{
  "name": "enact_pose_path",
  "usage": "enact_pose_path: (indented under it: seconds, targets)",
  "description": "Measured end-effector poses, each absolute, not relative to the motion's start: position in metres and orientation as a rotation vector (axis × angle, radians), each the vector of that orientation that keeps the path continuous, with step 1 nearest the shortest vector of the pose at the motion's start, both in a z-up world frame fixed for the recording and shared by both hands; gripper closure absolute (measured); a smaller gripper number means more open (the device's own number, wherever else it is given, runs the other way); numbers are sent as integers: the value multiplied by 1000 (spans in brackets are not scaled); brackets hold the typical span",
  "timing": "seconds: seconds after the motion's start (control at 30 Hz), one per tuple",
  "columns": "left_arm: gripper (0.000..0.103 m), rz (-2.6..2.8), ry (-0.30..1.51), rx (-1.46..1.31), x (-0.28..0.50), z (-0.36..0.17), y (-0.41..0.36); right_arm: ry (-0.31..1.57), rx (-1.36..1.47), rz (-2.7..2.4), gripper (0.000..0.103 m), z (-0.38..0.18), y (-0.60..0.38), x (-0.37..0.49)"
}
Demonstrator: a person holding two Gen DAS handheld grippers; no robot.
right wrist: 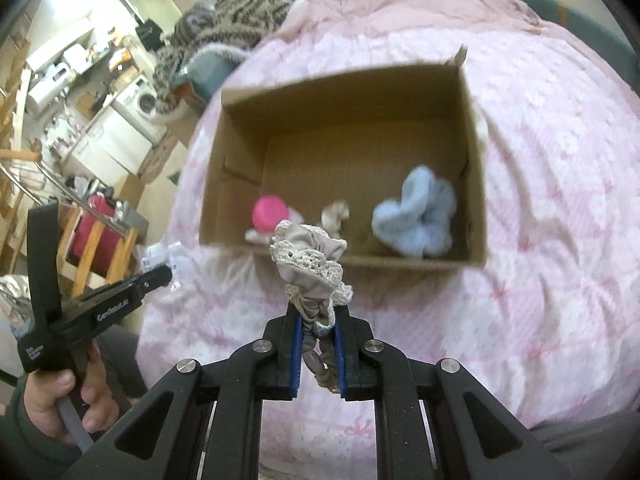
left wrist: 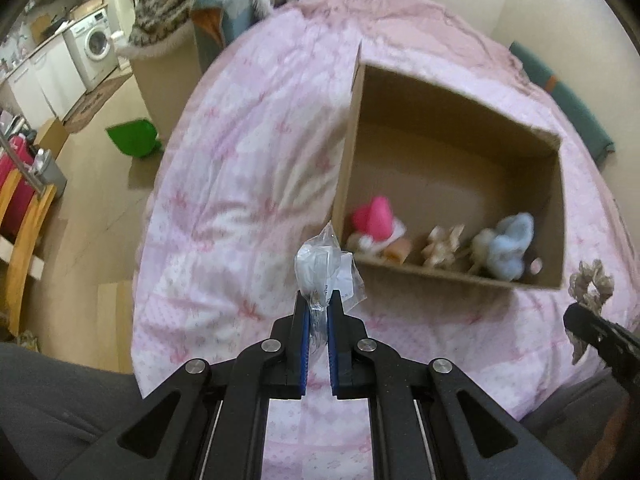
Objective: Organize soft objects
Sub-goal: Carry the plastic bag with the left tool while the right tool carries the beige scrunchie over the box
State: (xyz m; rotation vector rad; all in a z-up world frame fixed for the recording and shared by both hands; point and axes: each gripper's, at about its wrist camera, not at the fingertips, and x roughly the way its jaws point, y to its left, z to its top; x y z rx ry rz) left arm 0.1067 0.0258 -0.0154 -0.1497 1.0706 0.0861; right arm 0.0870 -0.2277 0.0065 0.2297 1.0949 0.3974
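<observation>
A cardboard box (right wrist: 476, 184) is seen lying open on a pink quilt (left wrist: 240, 168), and every place below is given relative to that box. Inside it, along the near wall, 3 soft things are lined up: a pink-capped plush (left wrist: 378, 220) at the left, a small beige piece (left wrist: 442, 246) in the middle and a fluffy blue scrunchie (right wrist: 416, 216) at the right.

Just short of the box's near-left corner, a clear plastic packet (left wrist: 326, 268) is pinched between the jaws of the left gripper (left wrist: 318, 312), which are pressed nearly together on its lower edge.

In front of the near wall, a beige lace-trimmed scrunchie (right wrist: 310, 260) is clamped by the right gripper (right wrist: 318, 320), its jaws closed on the gathered fabric. The left gripper is also seen from the right wrist, held in a hand (right wrist: 60, 400) well left of the box.
</observation>
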Motion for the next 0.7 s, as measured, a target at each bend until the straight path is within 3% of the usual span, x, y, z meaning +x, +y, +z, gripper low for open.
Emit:
enact_pose_path:
  seconds: [0.23,0.7]
  targets:
    - [96,53,991,-124,123,20,18,956,308,438,88,31,-246,104]
    - [96,21,943,-55,177,38,-1,924,335,403,88,29,-248,155]
